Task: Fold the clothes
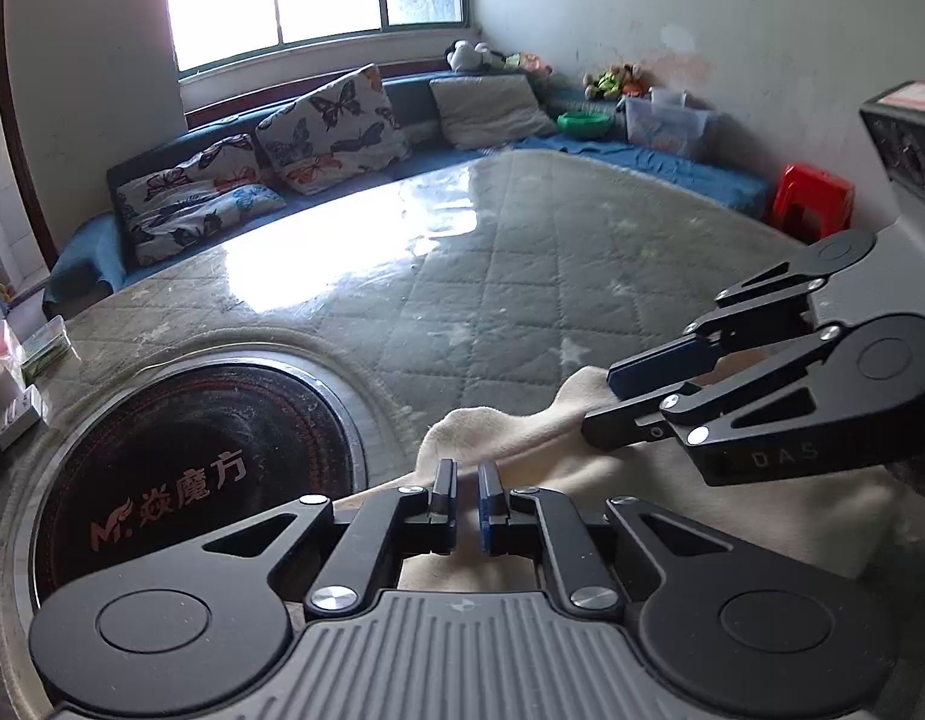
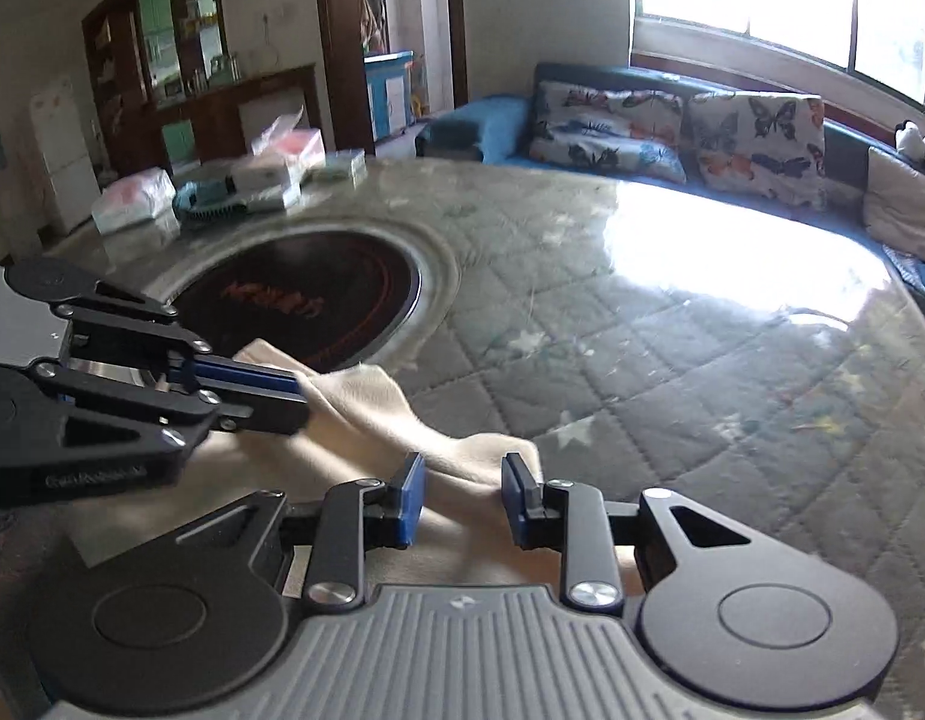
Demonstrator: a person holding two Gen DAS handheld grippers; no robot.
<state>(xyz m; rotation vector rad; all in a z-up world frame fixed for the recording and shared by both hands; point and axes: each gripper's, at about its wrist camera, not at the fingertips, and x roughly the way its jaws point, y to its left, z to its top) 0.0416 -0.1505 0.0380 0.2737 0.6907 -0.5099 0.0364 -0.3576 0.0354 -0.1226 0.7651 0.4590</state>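
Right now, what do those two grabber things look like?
Both look the same: the left gripper and right gripper are black metal, with round discs at the sides, flat link bars joined by shiny silver screws, and a ribbed grey body. Their fingers carry blue pads. One side has faint lettering.

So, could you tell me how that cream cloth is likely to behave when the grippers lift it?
The cream cloth will probably hang limp: it already sags and creases between the left gripper and the right gripper. It looks thin, so likely light. Its fuzzy surface should resist slipping, though the right gripper's jaws stand apart around it.
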